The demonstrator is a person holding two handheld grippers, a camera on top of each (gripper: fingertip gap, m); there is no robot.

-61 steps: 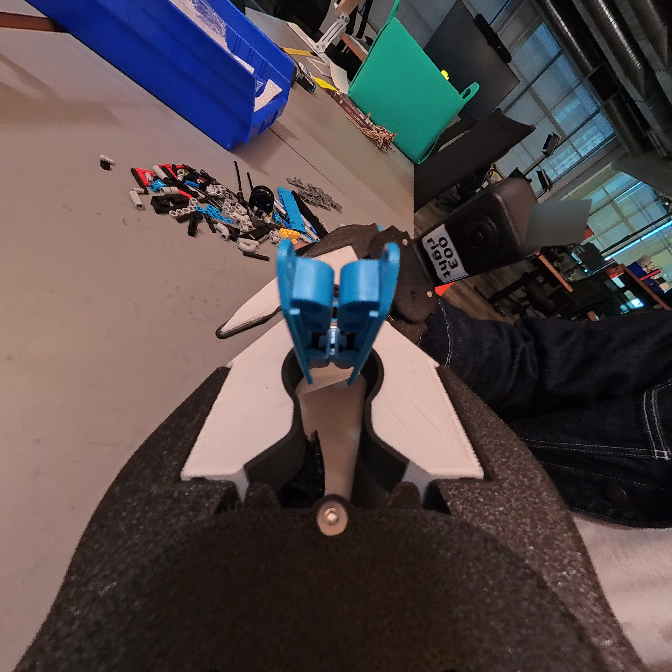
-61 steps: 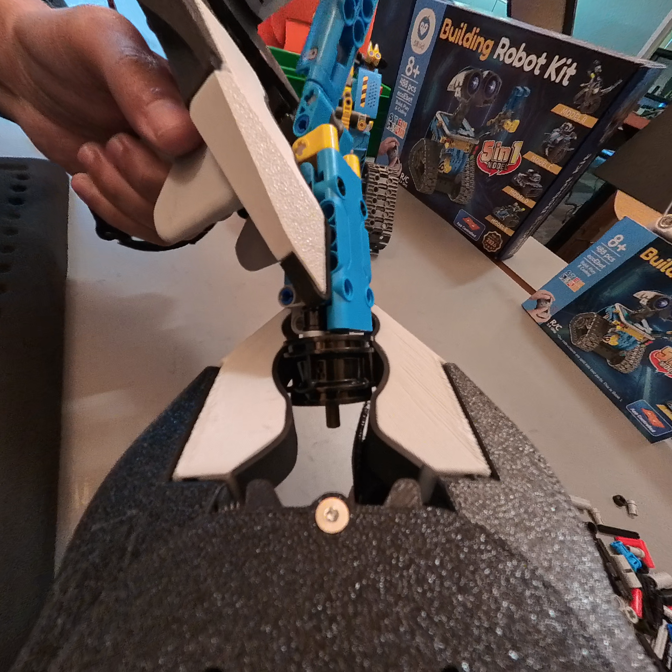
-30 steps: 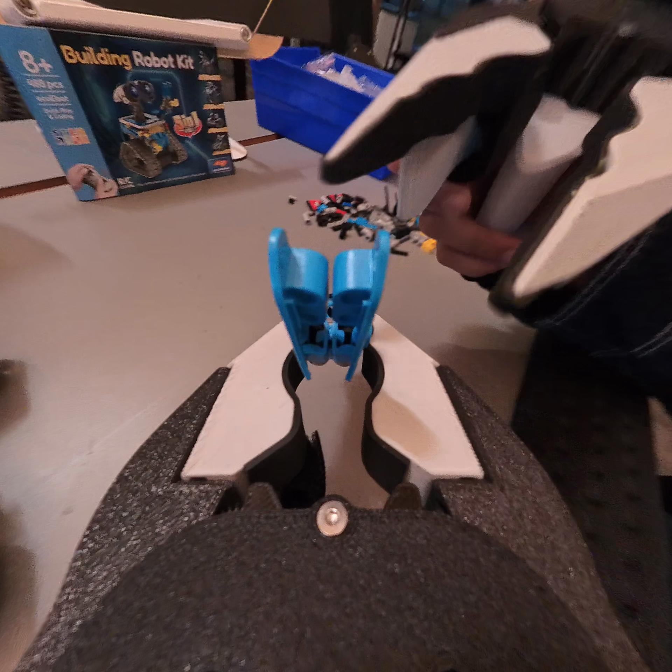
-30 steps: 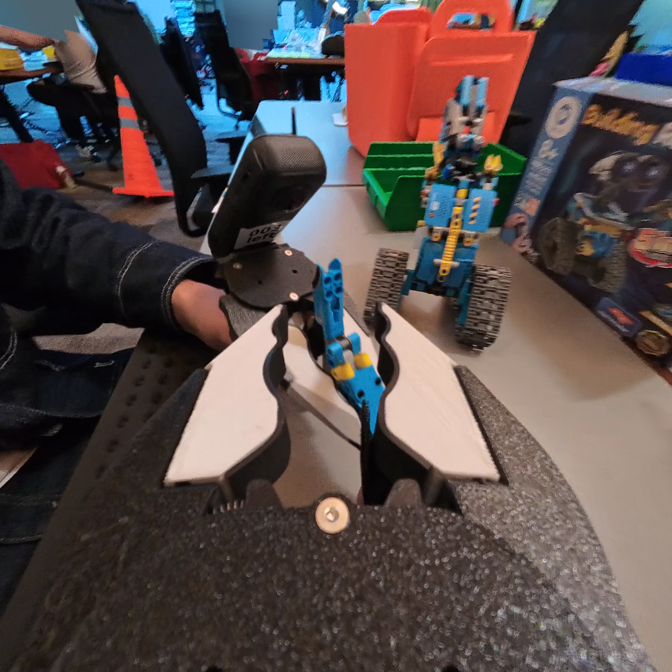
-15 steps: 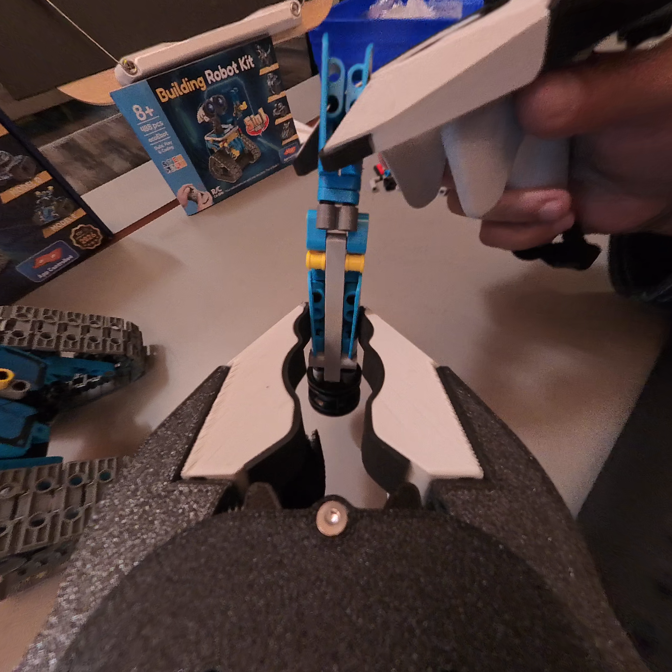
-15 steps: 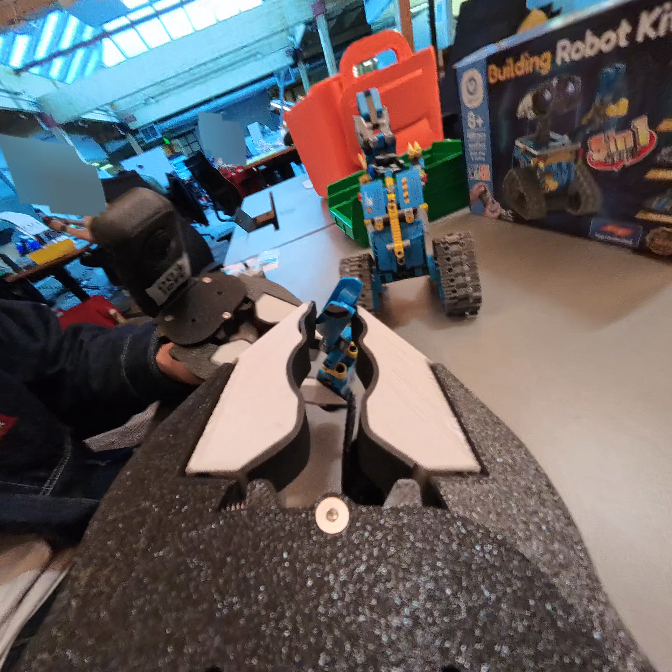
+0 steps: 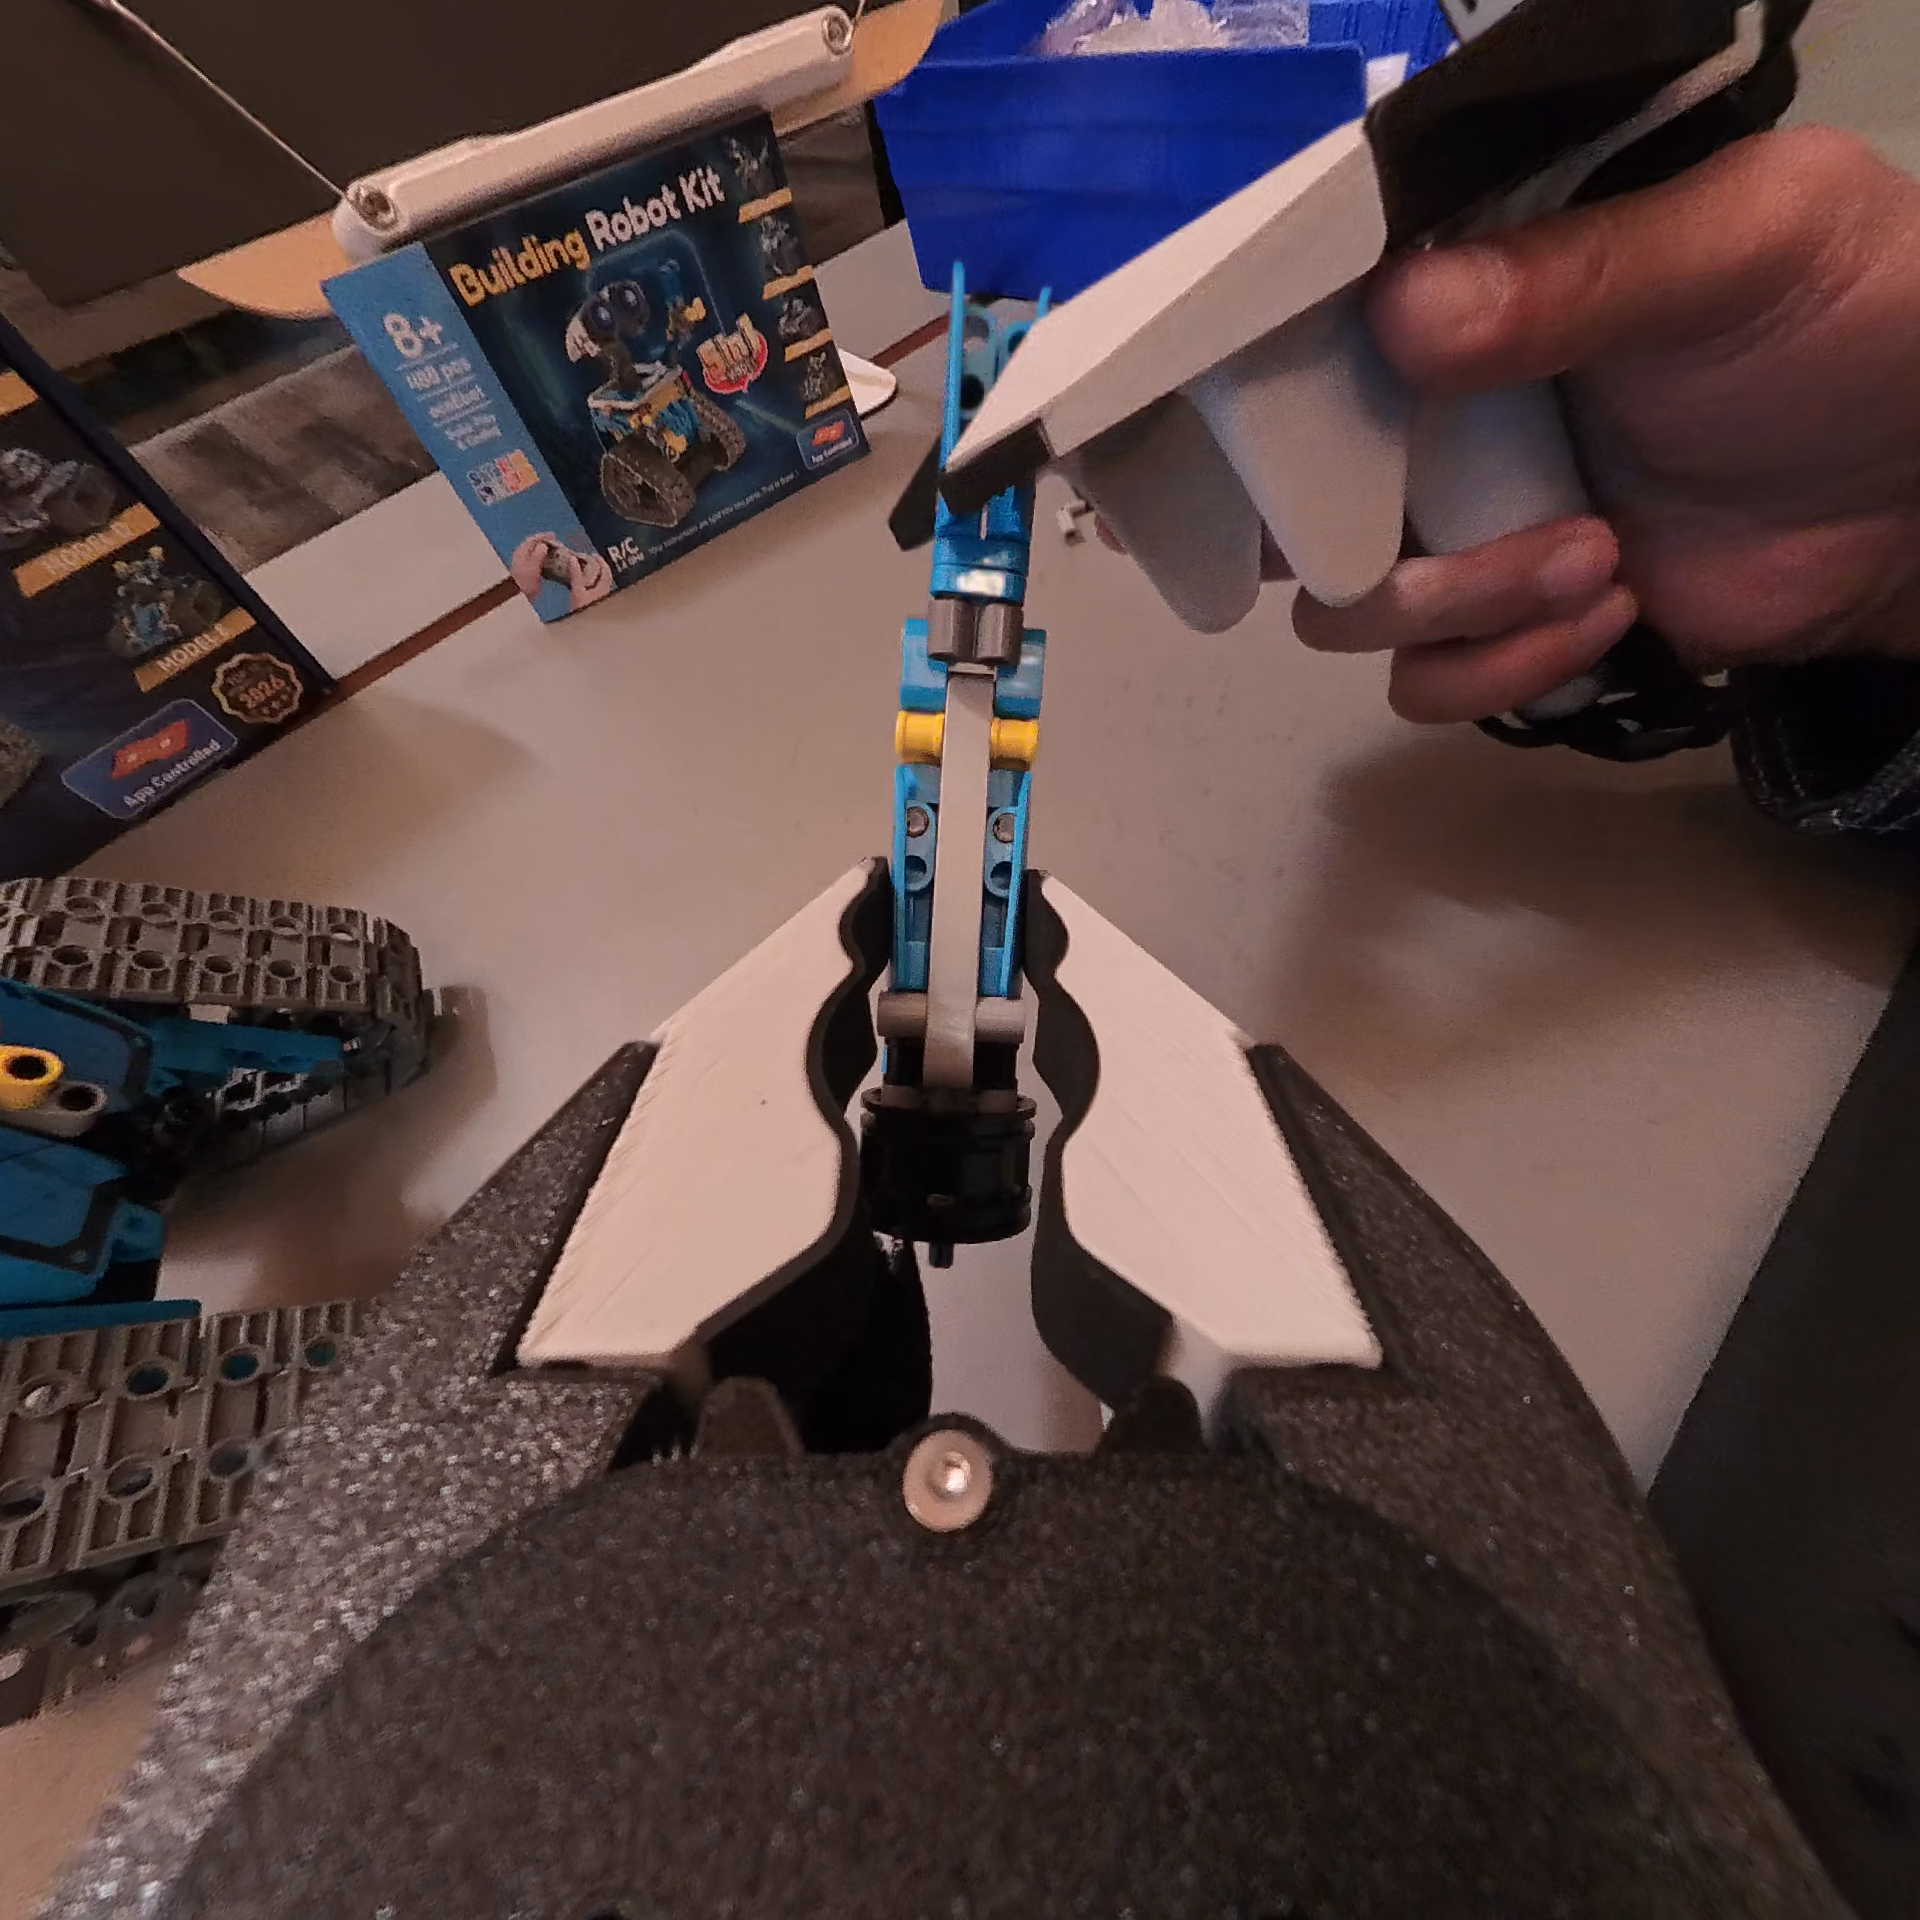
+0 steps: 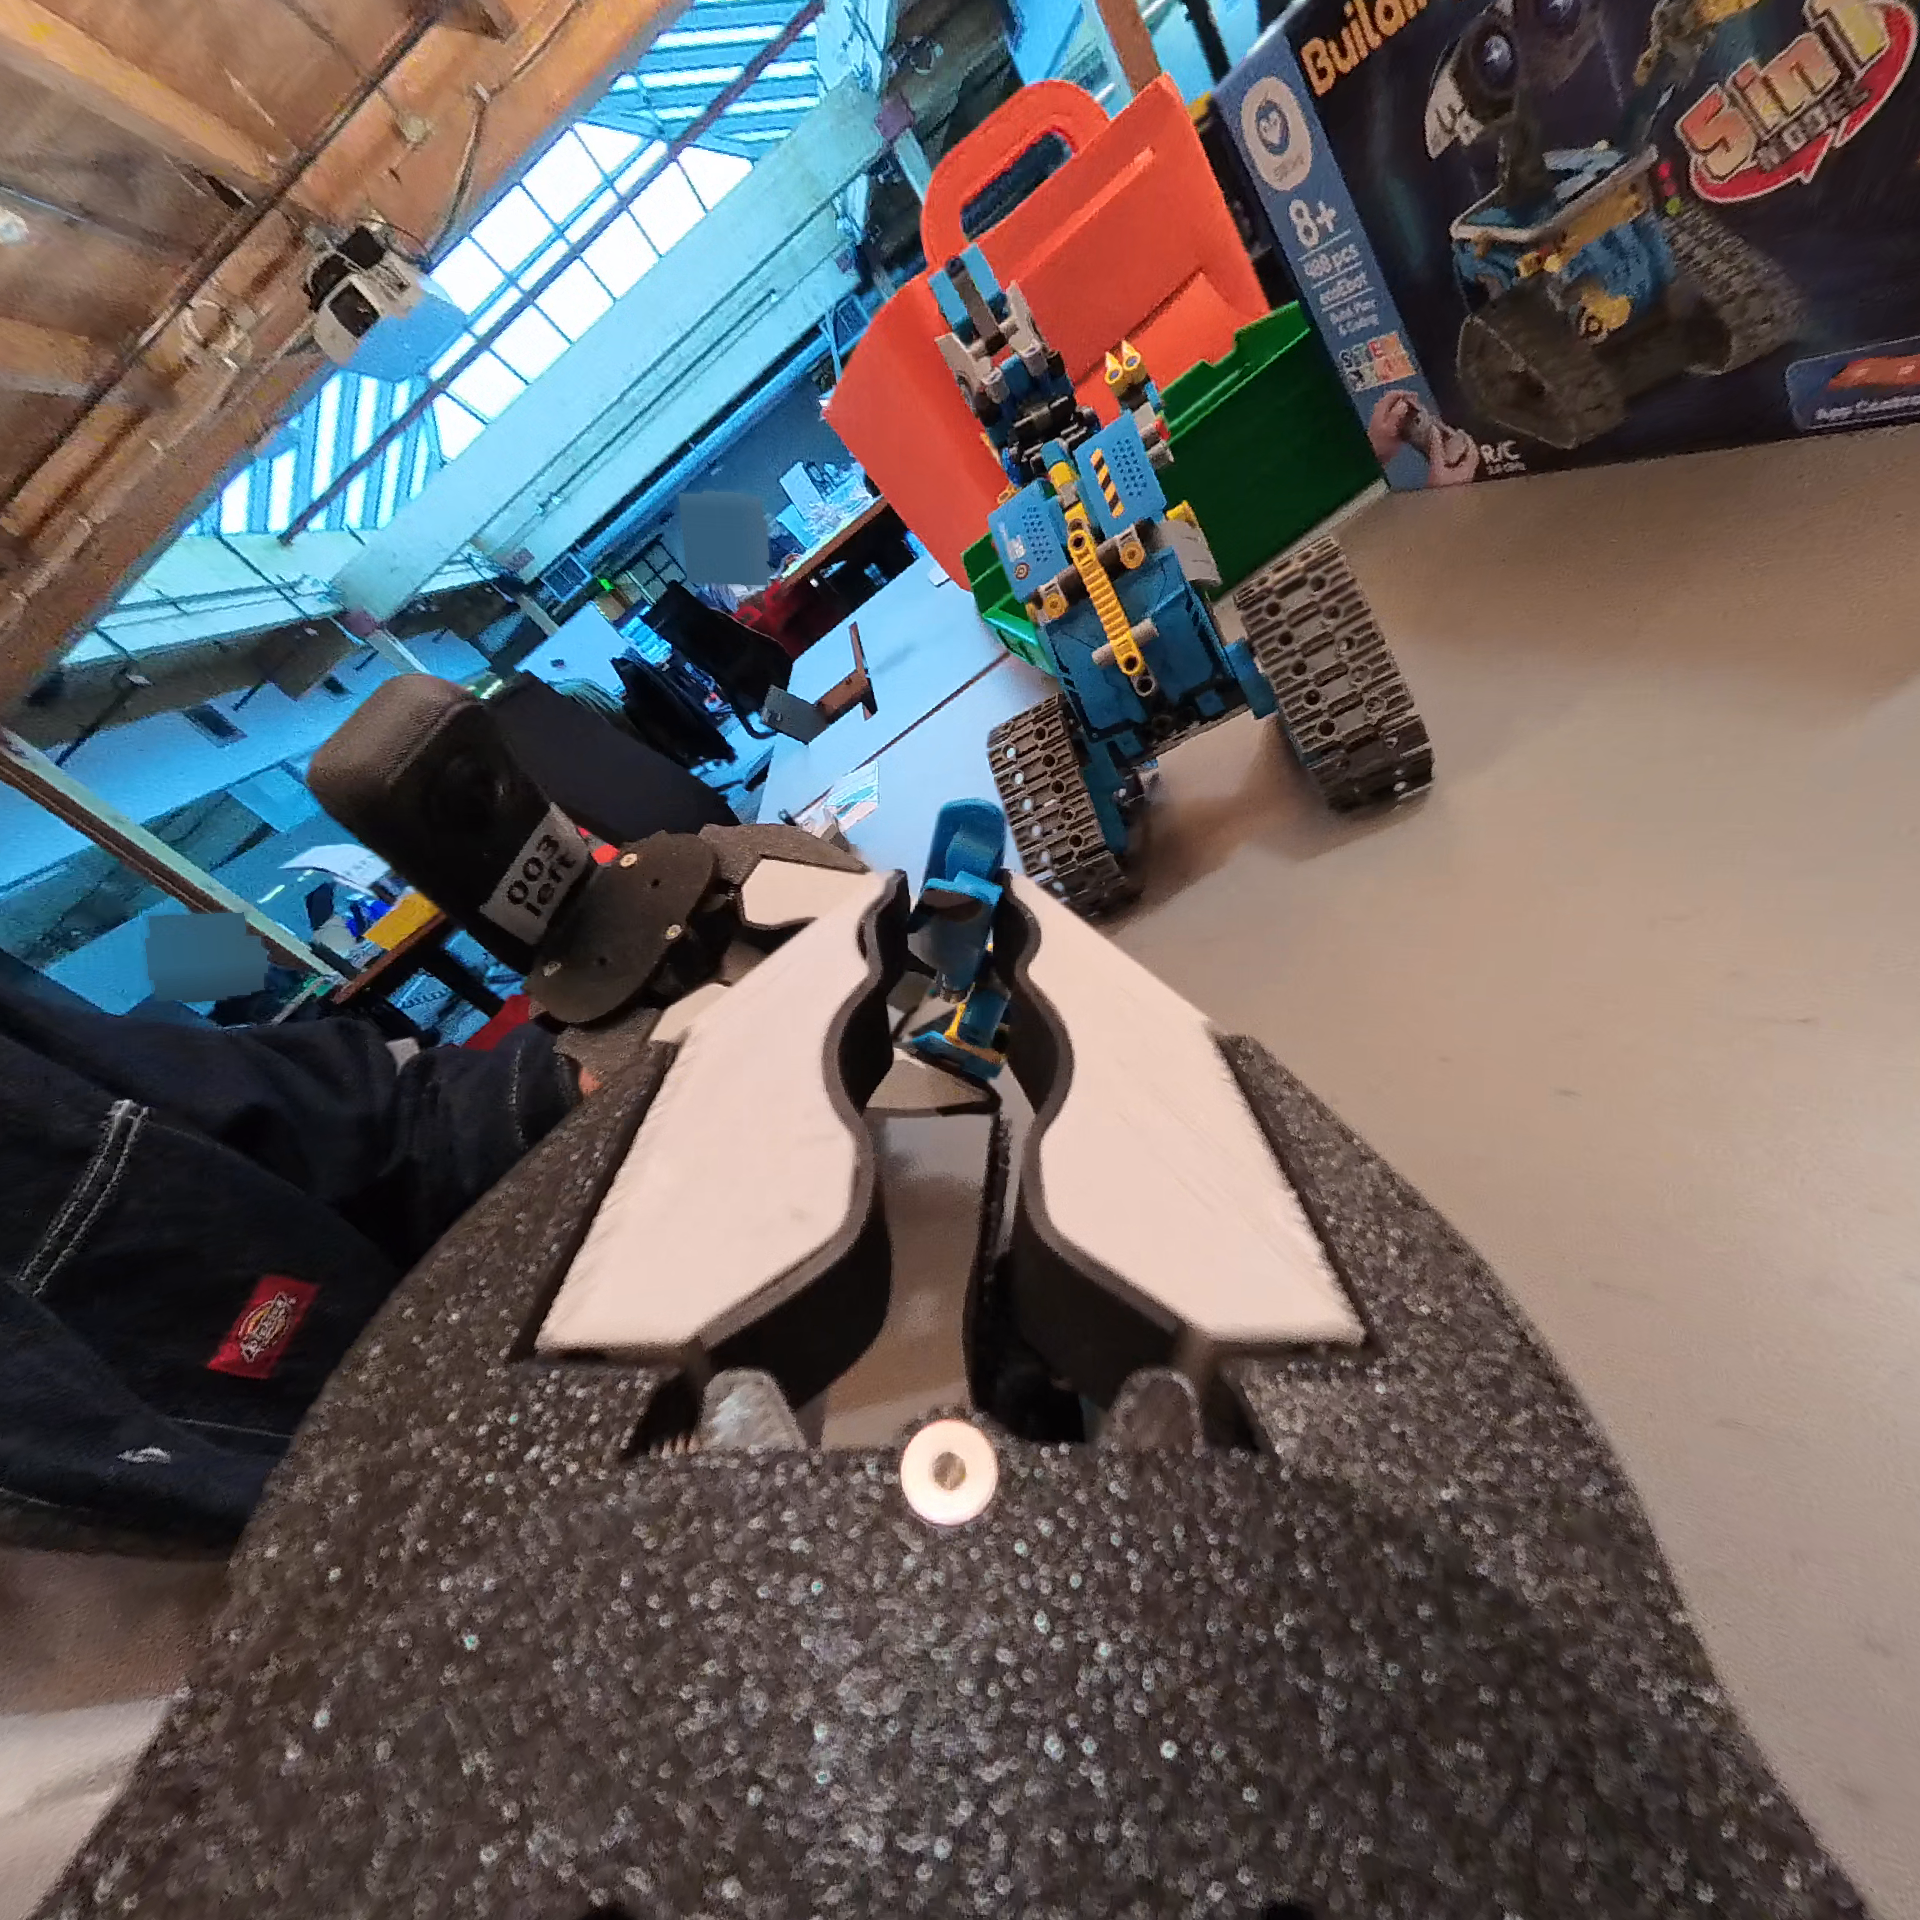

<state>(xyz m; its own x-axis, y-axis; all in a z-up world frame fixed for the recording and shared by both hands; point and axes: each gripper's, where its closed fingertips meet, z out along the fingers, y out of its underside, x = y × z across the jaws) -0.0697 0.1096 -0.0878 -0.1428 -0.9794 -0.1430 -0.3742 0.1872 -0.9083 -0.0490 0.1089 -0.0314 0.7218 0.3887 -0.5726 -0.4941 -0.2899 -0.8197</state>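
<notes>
A blue brick-built arm piece (image 7: pixel 961 790) with yellow pins, a grey strip and a black round base is held above the table between both grippers. My left gripper (image 7: pixel 958 883) is shut on its lower blue part, with the black base between the fingers. My right gripper (image 8: pixel 951 894) is shut on the other, claw-shaped end of the arm piece (image 8: pixel 961 935). In the left wrist view the right gripper (image 7: pixel 935 499) comes in from the upper right, held by a hand (image 7: pixel 1662 395). The left gripper's body and camera (image 8: pixel 582 894) show in the right wrist view.
A blue tracked robot model (image 8: pixel 1122 623) stands on the grey table (image 7: pixel 1351 987); it shows at the left in the left wrist view (image 7: pixel 156 1039). Kit boxes (image 7: pixel 613 364) (image 8: pixel 1610 208), a blue bin (image 7: pixel 1091 135), an orange bag (image 8: pixel 1039 260) and a green bin (image 8: pixel 1268 447) stand behind. About 6 cm separates my left fingertips from my right. About 15 cm separates my left fingertips from the blue tracked robot model (image 8: pixel 1122 623).
Two seconds ago my left gripper held the claw end and my right the black base. Now the left holds the base end and the right has shut on the claw end.
</notes>
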